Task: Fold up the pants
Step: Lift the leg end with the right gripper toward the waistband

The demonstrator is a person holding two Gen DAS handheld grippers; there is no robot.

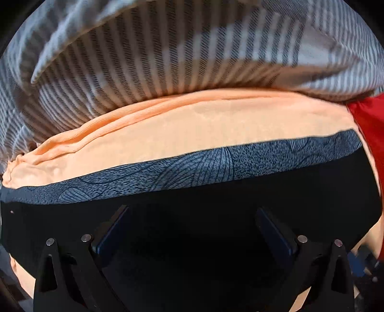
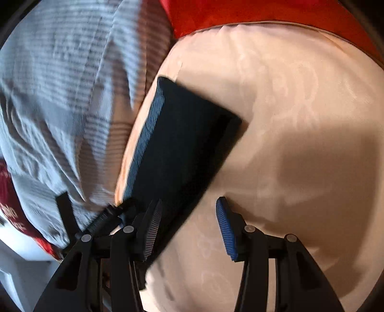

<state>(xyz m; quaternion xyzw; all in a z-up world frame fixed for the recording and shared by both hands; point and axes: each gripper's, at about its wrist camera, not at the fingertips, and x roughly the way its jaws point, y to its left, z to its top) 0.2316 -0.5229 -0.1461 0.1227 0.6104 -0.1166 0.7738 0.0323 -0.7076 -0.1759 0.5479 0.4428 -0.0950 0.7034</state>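
Between the spread left hand-held gripper fingers lie black pants.

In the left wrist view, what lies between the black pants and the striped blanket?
In the left wrist view, a strip of peach sheet lies between the black pants and striped blanket.

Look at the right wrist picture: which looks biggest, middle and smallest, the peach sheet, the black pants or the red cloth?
1. Peach sheet, filling most of the view.
2. Black pants, folded on it.
3. Red cloth, a strip at the top.
The red cloth runs off the edge, so its true size is unsure.
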